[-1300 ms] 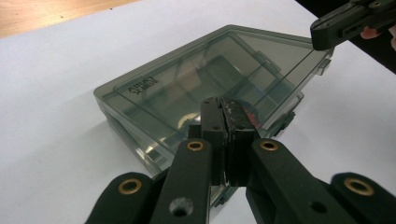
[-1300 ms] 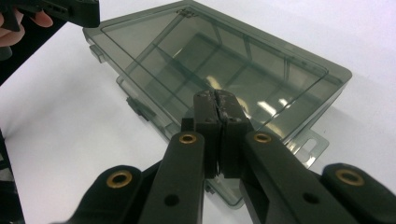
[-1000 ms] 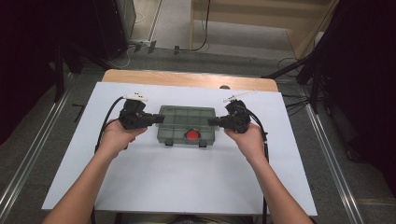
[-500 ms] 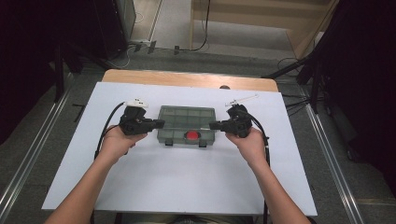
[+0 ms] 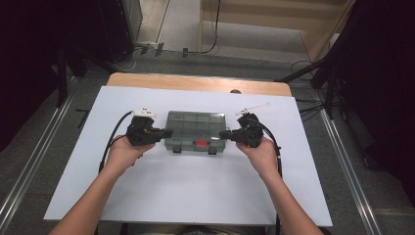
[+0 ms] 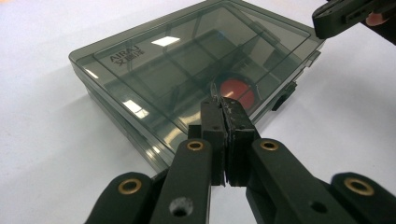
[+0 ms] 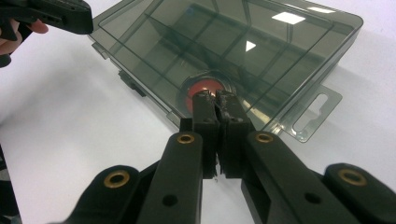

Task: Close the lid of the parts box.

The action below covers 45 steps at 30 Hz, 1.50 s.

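Observation:
A smoky transparent compartment box [image 5: 195, 129] lies lid down on the white table, with a red round object [image 5: 201, 143] inside near its front edge. My left gripper [image 5: 169, 132] is at the box's left end, jaws pressed together and holding nothing. My right gripper [image 5: 222, 134] is at the right end, also shut and holding nothing. In the left gripper view the gripper [image 6: 224, 100] hovers over the box [image 6: 154, 60] near the red object [image 6: 238, 91]. In the right gripper view the gripper [image 7: 214, 97] points at the red object [image 7: 201, 88] under the lid [image 7: 233, 42].
The white table top [image 5: 186, 196] has free room in front of the box and at both sides. A wooden strip [image 5: 195, 83] runs along the far edge. Metal rails and dark stands flank the table on the floor.
Both grippers have drawn slightly toward the person and closer to the box's front corners. The box has not moved.

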Tool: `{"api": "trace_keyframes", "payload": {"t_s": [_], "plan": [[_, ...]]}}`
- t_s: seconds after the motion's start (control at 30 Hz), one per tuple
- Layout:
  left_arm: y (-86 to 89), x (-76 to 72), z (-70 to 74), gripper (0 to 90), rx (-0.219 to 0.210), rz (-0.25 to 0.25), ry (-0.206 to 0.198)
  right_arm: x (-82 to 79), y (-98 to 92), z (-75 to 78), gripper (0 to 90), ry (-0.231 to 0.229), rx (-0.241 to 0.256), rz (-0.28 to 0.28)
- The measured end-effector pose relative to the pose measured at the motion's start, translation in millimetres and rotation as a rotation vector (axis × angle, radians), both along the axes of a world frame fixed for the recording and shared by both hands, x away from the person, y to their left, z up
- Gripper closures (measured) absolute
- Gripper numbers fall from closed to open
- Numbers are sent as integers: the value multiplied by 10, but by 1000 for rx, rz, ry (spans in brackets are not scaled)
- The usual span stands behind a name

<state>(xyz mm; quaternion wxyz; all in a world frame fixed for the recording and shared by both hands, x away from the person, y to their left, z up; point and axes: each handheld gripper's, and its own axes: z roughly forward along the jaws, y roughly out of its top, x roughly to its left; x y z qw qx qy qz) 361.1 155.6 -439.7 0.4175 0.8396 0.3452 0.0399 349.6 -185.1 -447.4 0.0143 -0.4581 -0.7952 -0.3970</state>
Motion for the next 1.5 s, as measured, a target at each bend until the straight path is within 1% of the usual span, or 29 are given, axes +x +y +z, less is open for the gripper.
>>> {"api": "trace_keyframes", "payload": {"t_s": [0.13, 0.3, 0.33, 0.37, 0.53, 0.63, 0.8, 0.9, 1.07, 1.13, 1.2, 1.23, 1.27, 1.37, 1.43, 1.5], "plan": [[-1, 3, -36, 887, 4, -2, 6, 14, 2, -28, 891, -3, -5, 3], [2, 23, -90, 886, -8, -4, 24, 23, 11, -62, 889, 9, -10, 0], [7, 29, -100, 886, -1, -6, 26, 28, 12, -71, 887, 9, -12, 2], [10, 33, -108, 886, -1, -6, 25, 31, 17, -77, 887, 17, -14, 1], [6, 39, -136, 886, 10, -7, 29, 42, 26, -113, 883, 17, -17, 4], [6, 45, -152, 886, 17, -10, 31, 46, 37, -131, 879, 27, -21, 4], [11, 58, -175, 886, 19, -5, 37, 56, 50, -158, 874, 32, -23, 8], [4, 60, -191, 886, 30, -14, 40, 64, 64, -176, 874, 39, -27, 10], [-8, 60, -203, 886, 25, -17, 43, 80, 78, -204, 874, 44, -29, 16], [-8, 64, -214, 885, 33, -20, 46, 81, 83, -208, 868, 50, -26, 15], [-15, 68, -236, 885, 46, -23, 52, 86, 90, -227, 869, 55, -35, 20], [-15, 70, -243, 880, 41, -26, 53, 89, 93, -239, 871, 59, -39, 20], [-18, 69, -244, 848, 41, -26, 50, 91, 97, -249, 874, 61, -42, 18], [-21, 63, -249, 849, 42, -28, 39, 99, 94, -264, 883, 58, -28, 13], [-18, 68, -265, 848, 48, -22, 33, 109, 90, -281, 883, 58, -9, 13], [-7, 79, -273, 849, 29, -19, 46, 116, 90, -293, 883, 55, 2, 16]]}}
